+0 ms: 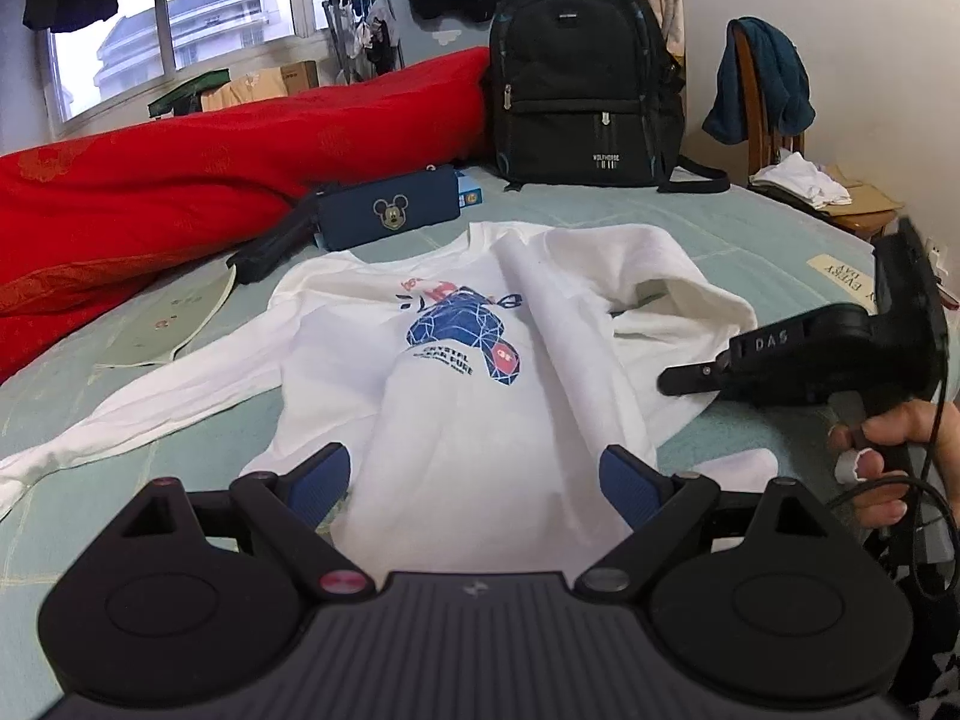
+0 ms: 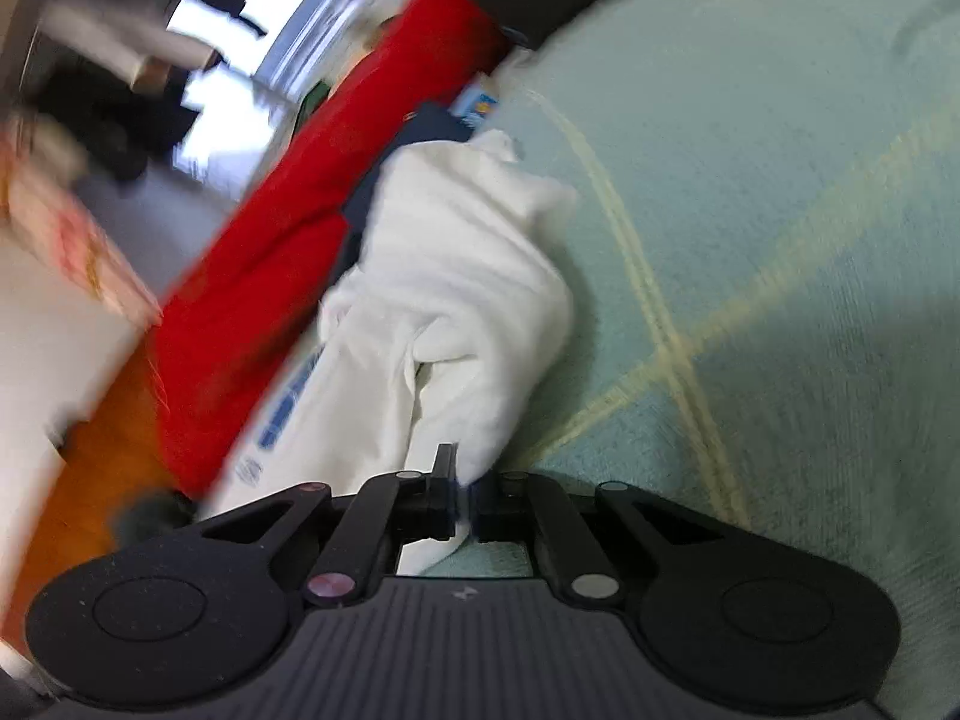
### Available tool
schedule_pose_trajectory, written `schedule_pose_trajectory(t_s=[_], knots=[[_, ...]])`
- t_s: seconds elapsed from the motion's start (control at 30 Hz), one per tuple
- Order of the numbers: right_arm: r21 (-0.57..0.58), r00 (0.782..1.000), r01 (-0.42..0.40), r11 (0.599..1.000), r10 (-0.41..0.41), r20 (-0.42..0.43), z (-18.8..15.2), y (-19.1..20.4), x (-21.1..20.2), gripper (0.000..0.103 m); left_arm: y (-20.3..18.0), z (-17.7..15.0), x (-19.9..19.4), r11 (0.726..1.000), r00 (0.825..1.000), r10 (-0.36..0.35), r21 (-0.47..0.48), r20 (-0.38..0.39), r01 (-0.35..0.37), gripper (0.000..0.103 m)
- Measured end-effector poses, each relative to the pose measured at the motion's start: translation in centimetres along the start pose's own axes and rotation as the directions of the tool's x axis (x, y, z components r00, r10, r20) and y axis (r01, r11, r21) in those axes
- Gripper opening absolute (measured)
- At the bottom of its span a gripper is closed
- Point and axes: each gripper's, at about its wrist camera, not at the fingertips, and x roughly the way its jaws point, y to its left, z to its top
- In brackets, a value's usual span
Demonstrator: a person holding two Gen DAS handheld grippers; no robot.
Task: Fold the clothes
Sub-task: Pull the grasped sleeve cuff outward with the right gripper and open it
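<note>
Left wrist view: a white long-sleeved shirt (image 1: 456,360) lies print-up on the pale green bed (image 1: 750,240). The right gripper (image 2: 465,495) is clamped on its right sleeve, likely to fold it inward; the left gripper (image 1: 474,480) hovers wide apart over the hem. A red quilt (image 1: 180,192) and black backpack (image 1: 582,78) lie behind.

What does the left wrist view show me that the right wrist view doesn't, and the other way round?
Only the left wrist view: the left gripper with jaws open over the white shirt, its blue print, the black backpack, the Mickey case, and the right gripper seen from the side. Only the right wrist view: the right gripper shut on a fold of white shirt fabric. Both: the shirt, the red blanket and the green bed sheet.
</note>
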Motion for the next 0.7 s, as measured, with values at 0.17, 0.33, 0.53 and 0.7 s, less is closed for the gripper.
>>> schedule_pose_trajectory(t_s=[0.17,0.33,0.53,0.7], knots=[[-0.262,0.986,0.166,0.951,-0.164,0.027,2.0,3.2,-1.8,0.007,0.2,-0.1,-0.4,1.000,1.000,-0.005,-0.002,0.012,0.005,0.090],[-0.431,0.926,0.366,0.825,-0.369,0.082,4.5,2.9,-4.2,0.007,0.4,0.0,-0.8,1.000,1.000,-0.008,-0.011,0.025,0.008,0.090],[-0.547,0.785,0.583,0.601,-0.589,0.191,7.9,1.2,-5.3,0.007,0.3,0.0,-1.1,1.000,0.999,-0.019,-0.007,0.032,0.019,0.090],[-0.568,0.668,0.701,0.431,-0.675,0.313,10.5,0.8,-5.9,0.007,0.3,0.0,-1.2,1.000,0.999,-0.020,-0.008,0.033,0.020,0.090]])
